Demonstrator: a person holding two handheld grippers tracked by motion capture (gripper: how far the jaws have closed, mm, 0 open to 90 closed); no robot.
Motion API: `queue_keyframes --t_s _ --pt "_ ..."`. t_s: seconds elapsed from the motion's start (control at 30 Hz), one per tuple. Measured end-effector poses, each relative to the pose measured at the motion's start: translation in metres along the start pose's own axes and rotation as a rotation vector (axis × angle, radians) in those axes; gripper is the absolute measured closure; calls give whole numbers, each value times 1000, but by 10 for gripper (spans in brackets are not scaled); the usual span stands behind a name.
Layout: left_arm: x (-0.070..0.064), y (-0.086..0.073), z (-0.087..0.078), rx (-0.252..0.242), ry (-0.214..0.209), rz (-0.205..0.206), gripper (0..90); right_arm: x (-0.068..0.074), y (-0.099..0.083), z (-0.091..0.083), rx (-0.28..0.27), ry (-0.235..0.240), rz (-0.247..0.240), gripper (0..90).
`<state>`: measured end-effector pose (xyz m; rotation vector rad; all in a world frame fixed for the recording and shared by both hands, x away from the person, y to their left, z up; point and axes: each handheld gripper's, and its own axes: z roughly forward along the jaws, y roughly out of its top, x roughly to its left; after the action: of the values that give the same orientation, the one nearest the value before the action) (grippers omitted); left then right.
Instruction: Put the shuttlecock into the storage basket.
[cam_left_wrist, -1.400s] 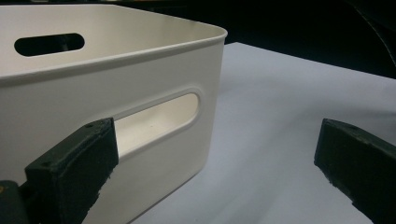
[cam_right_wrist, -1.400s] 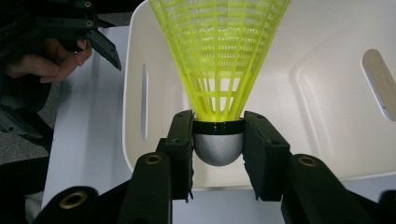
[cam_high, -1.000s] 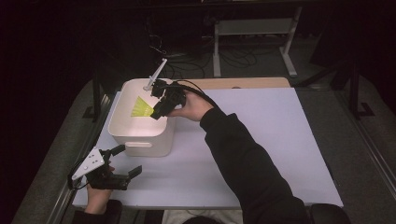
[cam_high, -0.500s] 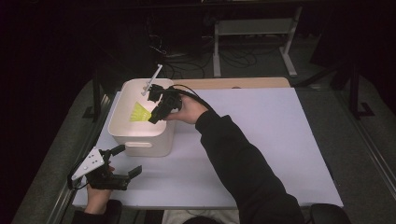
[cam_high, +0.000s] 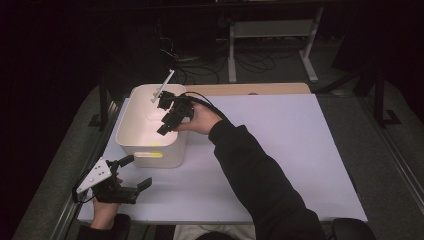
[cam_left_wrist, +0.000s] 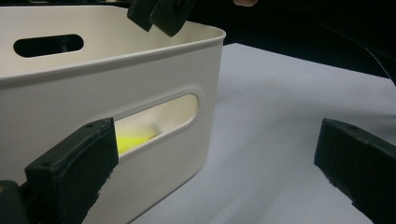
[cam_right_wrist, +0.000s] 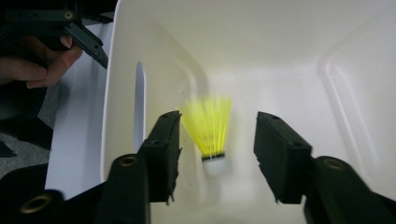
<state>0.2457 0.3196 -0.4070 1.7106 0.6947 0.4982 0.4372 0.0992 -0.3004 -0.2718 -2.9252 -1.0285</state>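
Observation:
A yellow shuttlecock (cam_right_wrist: 208, 127) with a white cork base lies loose inside the white bin (cam_high: 131, 140), blurred, between and below the open jaws of my right gripper (cam_right_wrist: 217, 122). That gripper (cam_high: 166, 125) hangs over the bin's right side and holds nothing. Through the bin's front handle slot the shuttlecock shows as a yellow patch (cam_left_wrist: 133, 140) and again in the high view (cam_high: 150, 154). My left gripper (cam_high: 139, 171) rests open at the table's front left, just in front of the bin (cam_left_wrist: 154, 60), with nothing between its jaws.
The bin stands at the left of a pale lilac table top (cam_high: 280, 145). A white stick (cam_high: 163, 85) pokes up at the bin's far rim. Behind the table are a wooden strip, a metal stand and cables.
The shuttlecock was up at my right gripper above the bin; the gripper is now open and the shuttlecock has dropped to the bin's floor. The left gripper has not moved.

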Motion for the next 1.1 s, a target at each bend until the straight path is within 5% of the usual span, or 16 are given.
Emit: queue_keyframes --t_s 0.33,0.6,1.1 --pt "0 0 0 2 0 1 0 3 -10 -16 -46 -54 23 157" --pt "0 0 0 3 1 2 0 4 -16 -31 -89 -76 39 16" --pt "0 0 0 9 4 3 0 1 -37 -60 -140 -132 87 0"
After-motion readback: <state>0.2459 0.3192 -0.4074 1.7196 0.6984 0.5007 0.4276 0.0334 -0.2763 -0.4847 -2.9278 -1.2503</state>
